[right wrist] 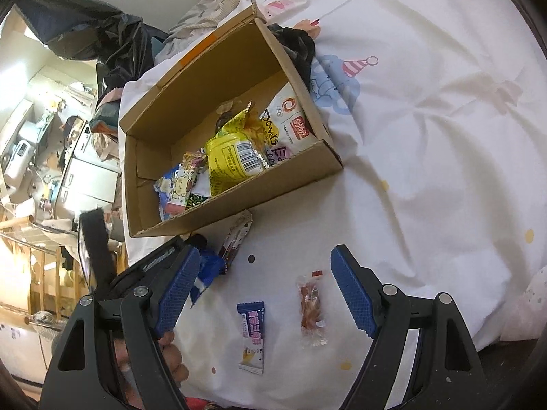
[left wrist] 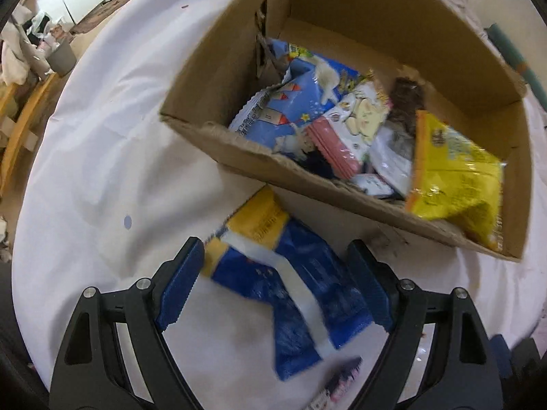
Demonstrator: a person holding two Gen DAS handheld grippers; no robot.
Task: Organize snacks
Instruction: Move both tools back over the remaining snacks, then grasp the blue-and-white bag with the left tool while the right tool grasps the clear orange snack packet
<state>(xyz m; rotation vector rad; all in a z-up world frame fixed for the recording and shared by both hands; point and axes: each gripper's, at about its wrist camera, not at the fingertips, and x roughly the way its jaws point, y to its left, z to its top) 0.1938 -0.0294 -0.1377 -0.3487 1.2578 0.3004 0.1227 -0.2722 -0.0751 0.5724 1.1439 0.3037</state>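
Left tongs [left wrist: 273, 283]: jaws wide apart, pointing steeply down over a blue and yellow foil snack packet [left wrist: 290, 283] that lies flat on the white printed bed cover [left wrist: 102, 153]. The packet sits between the blue ribbed pads [left wrist: 179, 287]; no pad presses on it. It lies just outside the near wall of the open brown cardboard box [left wrist: 342, 198], with one end touching or tucked under that wall; which one cannot be told.

Box contents, left wrist view: a blue cartoon-printed packet [left wrist: 283, 109], a pink and white packet [left wrist: 345, 130], a dark brown packet [left wrist: 407, 102] and a yellow crinkled bag [left wrist: 454, 177] leaning against the near wall at the right corner. A small pink and dark wrapper [left wrist: 342, 376] lies on the cover near the lower edge, blurred.

Right tongs [right wrist: 265, 294]: jaws wide apart, nothing gripped. Between them on the cover lie a small blue and white wrapped bar [right wrist: 252, 335] and a clear wrapper holding a brown snack [right wrist: 311, 311], apart from each other. The cardboard box [right wrist: 239, 201] stands beyond, holding the yellow bag [right wrist: 229, 160] and a white printed packet [right wrist: 290, 126]. A striped slim wrapper [right wrist: 237, 235] lies just outside its near wall.
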